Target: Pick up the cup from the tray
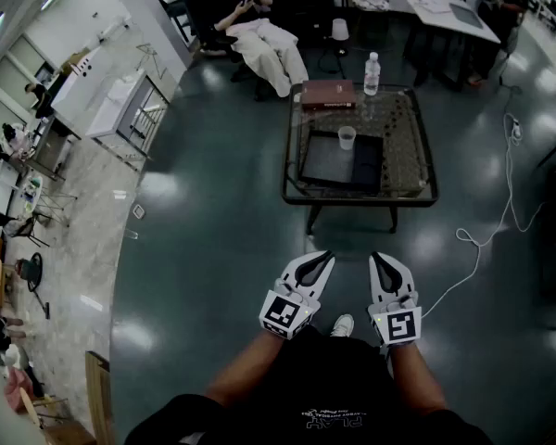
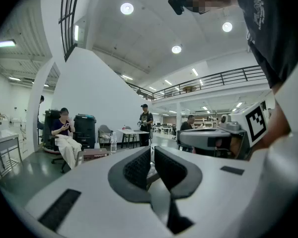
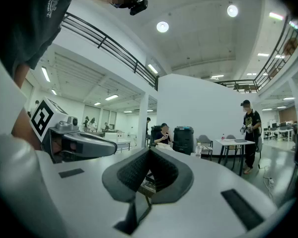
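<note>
A small clear cup (image 1: 347,137) stands upright on the far edge of a dark tray (image 1: 324,170) on a low glass table (image 1: 412,160). Both grippers are held close to the person's body, well short of the table and pointing toward it. My left gripper (image 1: 326,256) is shut with nothing in it, and in the left gripper view (image 2: 151,151) its pads stand almost together. My right gripper (image 1: 374,256) is likewise shut and empty, its pads meeting at the tip in the right gripper view (image 3: 150,151). The cup is hidden behind the jaws in both gripper views.
A water bottle (image 1: 372,73) and a brown box (image 1: 327,94) sit at the table's far end. A person (image 1: 259,35) sits in a chair beyond the table. A white cable (image 1: 486,235) trails over the floor to the right. A white desk (image 1: 449,12) stands at the back right.
</note>
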Demonstrator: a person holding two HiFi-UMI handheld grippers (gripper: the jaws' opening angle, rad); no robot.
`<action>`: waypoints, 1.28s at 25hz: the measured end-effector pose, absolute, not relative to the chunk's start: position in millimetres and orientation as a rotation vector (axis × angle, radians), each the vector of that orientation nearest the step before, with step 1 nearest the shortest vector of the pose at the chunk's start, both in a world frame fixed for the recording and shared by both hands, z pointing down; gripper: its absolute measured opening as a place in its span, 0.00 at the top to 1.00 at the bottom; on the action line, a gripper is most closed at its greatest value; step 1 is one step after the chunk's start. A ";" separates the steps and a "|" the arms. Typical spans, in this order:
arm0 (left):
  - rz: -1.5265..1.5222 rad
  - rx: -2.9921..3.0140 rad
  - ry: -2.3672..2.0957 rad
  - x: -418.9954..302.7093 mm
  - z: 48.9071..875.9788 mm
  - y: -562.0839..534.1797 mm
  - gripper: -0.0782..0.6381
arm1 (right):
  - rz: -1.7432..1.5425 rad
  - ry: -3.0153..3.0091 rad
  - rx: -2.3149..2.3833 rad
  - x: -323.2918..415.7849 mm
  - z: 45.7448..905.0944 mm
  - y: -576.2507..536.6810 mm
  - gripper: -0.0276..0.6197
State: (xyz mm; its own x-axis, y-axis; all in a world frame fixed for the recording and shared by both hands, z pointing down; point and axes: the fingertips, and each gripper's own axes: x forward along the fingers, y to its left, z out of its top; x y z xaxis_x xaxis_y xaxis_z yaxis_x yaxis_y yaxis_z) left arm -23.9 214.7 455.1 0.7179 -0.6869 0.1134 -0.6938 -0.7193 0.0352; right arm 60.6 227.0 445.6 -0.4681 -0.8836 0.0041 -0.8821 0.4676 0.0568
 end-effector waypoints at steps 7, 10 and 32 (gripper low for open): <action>0.128 2.856 -1.141 -18.9 461.5 231.5 0.85 | -0.101 -2.686 1.592 64.1 441.1 236.6 0.95; 0.131 2.852 -1.154 -18.6 460.7 234.6 0.85 | -0.109 -2.703 1.590 63.4 437.7 239.4 0.95; 0.126 2.854 -1.190 -20.9 462.7 229.4 0.85 | -0.087 -2.713 1.555 62.0 443.2 232.8 0.95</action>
